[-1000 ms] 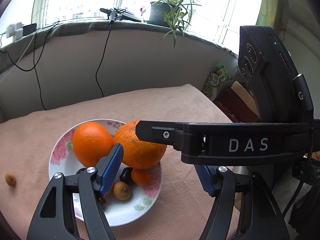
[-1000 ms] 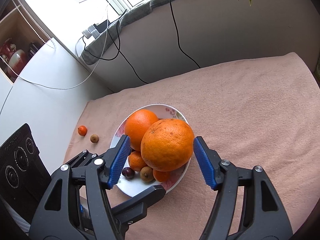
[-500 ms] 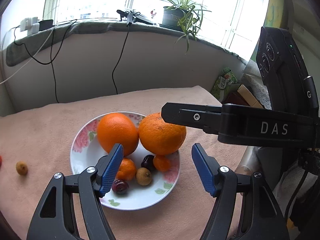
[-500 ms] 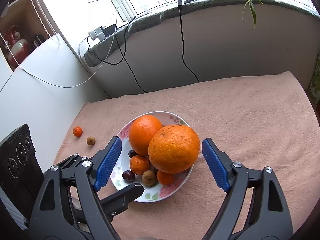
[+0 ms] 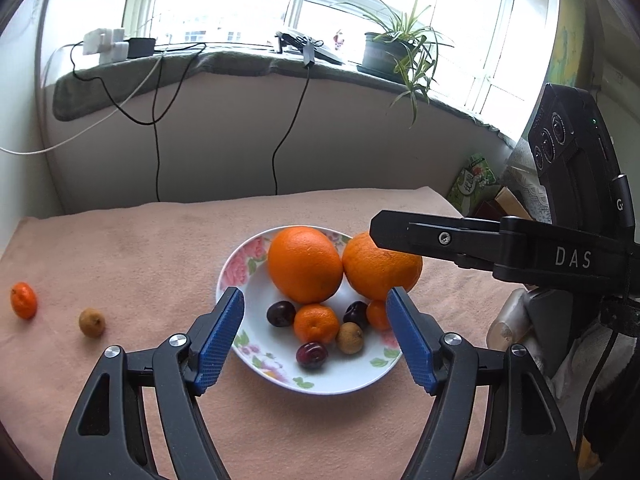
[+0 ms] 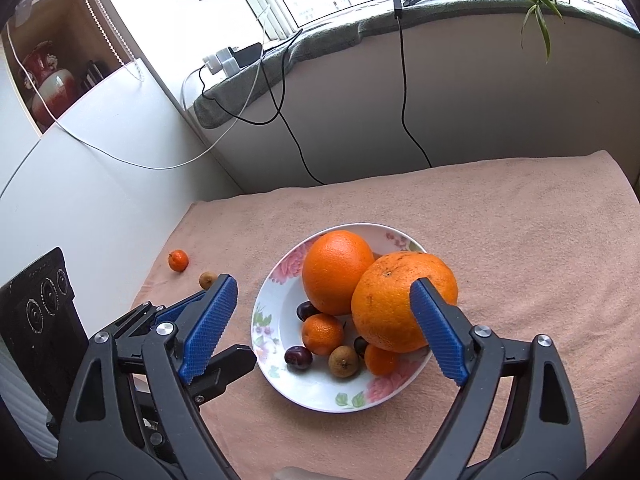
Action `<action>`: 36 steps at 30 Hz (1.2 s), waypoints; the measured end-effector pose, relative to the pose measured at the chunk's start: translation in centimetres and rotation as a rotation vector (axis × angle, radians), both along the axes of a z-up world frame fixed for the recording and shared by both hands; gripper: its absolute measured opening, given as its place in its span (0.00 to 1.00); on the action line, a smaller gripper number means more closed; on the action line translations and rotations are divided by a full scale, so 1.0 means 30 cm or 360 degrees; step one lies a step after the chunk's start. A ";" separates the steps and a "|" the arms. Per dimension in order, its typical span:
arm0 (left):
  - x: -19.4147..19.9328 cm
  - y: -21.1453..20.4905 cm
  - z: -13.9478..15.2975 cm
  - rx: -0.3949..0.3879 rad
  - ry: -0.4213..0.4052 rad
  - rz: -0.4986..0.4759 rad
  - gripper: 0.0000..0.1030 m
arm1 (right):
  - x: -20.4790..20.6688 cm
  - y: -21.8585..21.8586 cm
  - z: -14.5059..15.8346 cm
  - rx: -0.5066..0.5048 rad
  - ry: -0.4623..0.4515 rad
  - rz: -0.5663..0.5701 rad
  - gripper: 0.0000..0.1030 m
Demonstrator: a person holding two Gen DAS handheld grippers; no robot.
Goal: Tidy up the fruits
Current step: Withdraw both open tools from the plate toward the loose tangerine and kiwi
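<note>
Left wrist view: plate [image 5: 240, 280] holds most fruit. A mandarin [image 5: 23, 300] and longan [image 5: 91, 322] remain near the worktop's left edge. Both grippers' fingers [image 5: 221, 338] gape empty.

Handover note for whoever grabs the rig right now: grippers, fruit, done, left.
Left gripper: open, empty, over the plate.
Right gripper: open, empty, also over the plate.
On the plate: two big oranges, three small mandarins, three dark plums, one small brown fruit.
Left to do: a small mandarin and a brown fruit lie on the pink cloth, left of the plate. Either gripper is free to fetch them.
</note>
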State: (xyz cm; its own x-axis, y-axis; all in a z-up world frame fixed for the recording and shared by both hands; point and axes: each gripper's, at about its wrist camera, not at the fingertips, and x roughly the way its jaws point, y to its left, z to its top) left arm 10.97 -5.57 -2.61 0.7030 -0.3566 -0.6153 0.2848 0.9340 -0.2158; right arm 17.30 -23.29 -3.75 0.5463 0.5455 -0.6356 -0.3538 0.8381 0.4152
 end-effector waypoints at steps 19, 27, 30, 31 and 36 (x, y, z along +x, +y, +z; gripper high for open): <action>-0.030 0.260 -0.014 0.0040 0.0009 0.0293 0.74 | -0.018 0.212 0.021 -0.0110 -0.0047 0.0170 0.88; -0.032 0.361 -0.023 0.0041 0.0007 0.0394 0.74 | -0.024 0.318 0.024 -0.0118 -0.0086 0.0258 0.88; -0.036 0.400 -0.032 0.0048 0.0010 0.0428 0.74 | -0.024 0.355 0.020 -0.0108 -0.0093 0.0286 0.88; -0.037 0.415 -0.035 0.0048 0.0015 0.0443 0.74 | -0.024 0.369 0.019 -0.0110 -0.0097 0.0294 0.88; -0.039 0.501 -0.053 0.0027 0.0031 0.0524 0.74 | -0.031 0.449 0.008 -0.0132 -0.0132 0.0336 0.88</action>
